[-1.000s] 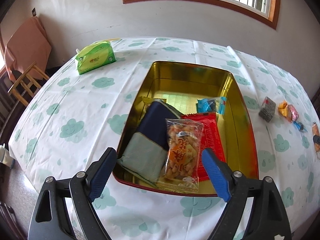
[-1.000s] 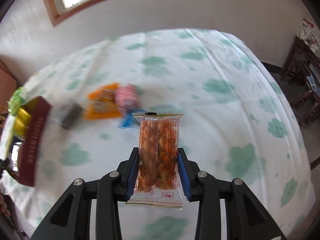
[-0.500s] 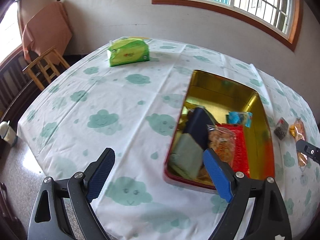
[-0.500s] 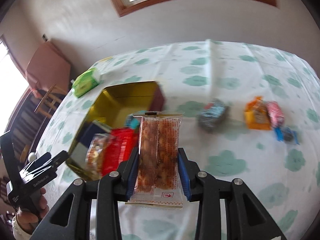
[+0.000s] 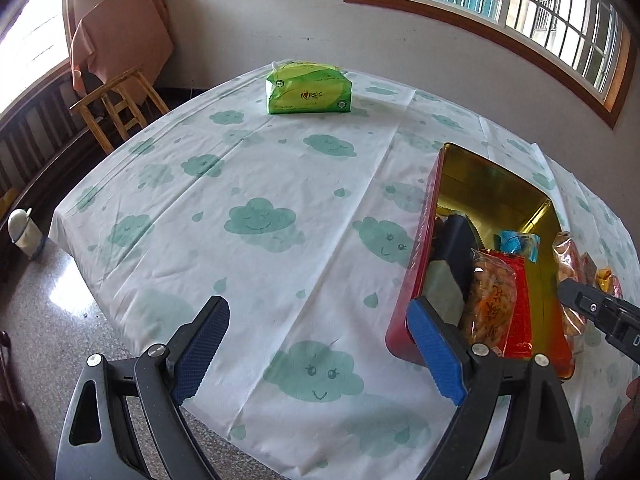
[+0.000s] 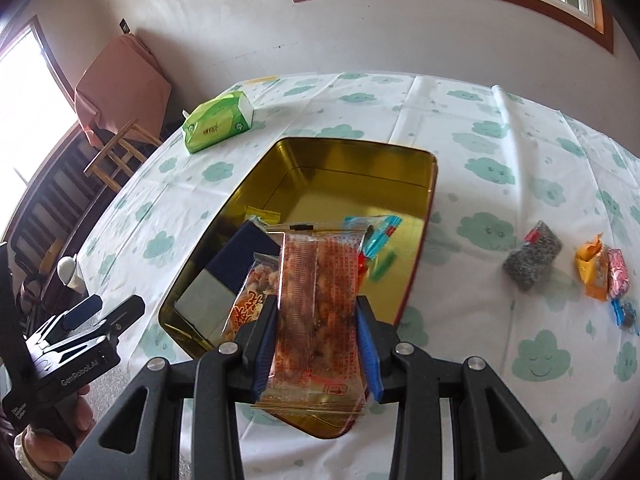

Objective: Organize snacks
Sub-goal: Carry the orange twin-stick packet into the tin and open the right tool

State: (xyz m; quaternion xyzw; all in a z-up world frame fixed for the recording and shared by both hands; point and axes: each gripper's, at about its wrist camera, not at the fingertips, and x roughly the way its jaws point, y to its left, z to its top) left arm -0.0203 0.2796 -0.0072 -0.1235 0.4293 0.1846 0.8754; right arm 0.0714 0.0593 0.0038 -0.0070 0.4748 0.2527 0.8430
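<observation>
A clear orange-printed snack packet of fried twists [image 6: 318,304] stands clamped between the blue pads of the right gripper [image 6: 317,338], which is narrowed onto its sides. Just beyond and below that gripper lies the open gold-lined rectangular tin with red outer walls [image 6: 424,208], resting on the white tablecloth with green clouds [image 6: 500,160]. Inside the tin, ahead of the gripper's left finger, lie a dark navy pouch with a grey end [image 6: 228,276] and a clear packet of peanuts [image 6: 250,300]; a blue candy wrapper [image 6: 380,228] sits further ahead. To the gripper's right, well apart, a grey speckled packet [image 6: 532,256], an orange packet [image 6: 592,268] and a pink candy [image 6: 618,272] lie on the cloth. The left gripper [image 5: 318,354] hangs wide and empty over bare cloth, the tin [image 5: 420,248] beside its right finger. A green tissue pack [image 5: 308,88] sits far ahead.
</observation>
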